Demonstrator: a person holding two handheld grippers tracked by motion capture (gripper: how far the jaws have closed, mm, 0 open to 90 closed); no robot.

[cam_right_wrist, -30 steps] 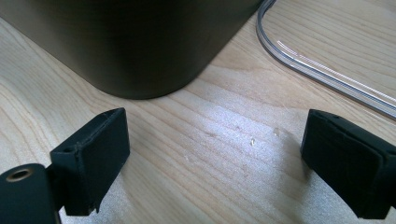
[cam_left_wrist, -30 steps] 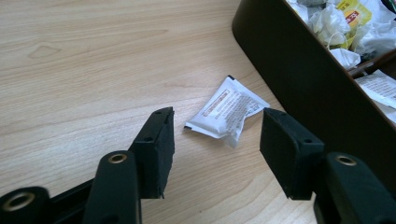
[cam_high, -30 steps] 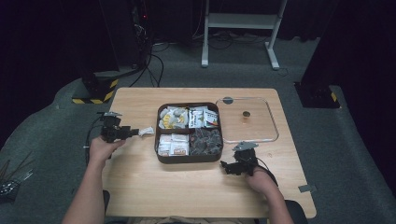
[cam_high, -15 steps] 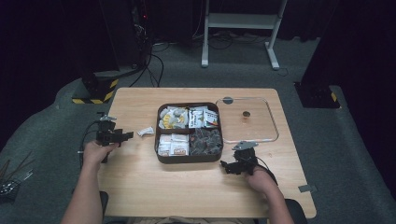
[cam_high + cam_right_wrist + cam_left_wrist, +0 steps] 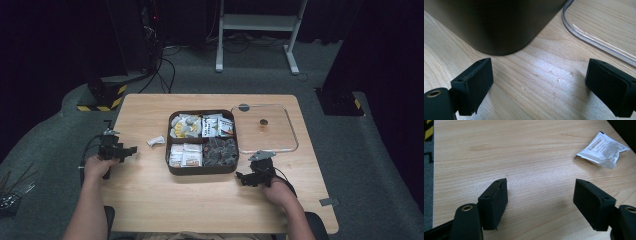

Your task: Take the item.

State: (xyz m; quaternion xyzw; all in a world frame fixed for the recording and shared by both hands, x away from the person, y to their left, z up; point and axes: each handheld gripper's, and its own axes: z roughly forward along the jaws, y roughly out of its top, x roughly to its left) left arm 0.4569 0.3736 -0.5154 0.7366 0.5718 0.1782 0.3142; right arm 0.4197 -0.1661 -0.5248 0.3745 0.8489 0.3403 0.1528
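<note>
left gripper (image 5: 131, 150) withdrawn, packet (image 5: 156, 141) dropped

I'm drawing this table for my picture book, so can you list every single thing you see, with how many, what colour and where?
sachet: one, white with print, lying loose on the table left of the box
snack box: one, dark brown, four compartments filled with packets, table middle
clear lid: one, see-through, flat on the table right of the box
table: one, light wood
striped block: one, black and yellow, on the floor behind the table's left corner
metal stand: one, white, on the floor at the back
left claw: one, black, jaws open, short of the sachet
right claw: one, black, jaws open, by the box's near right corner
</note>
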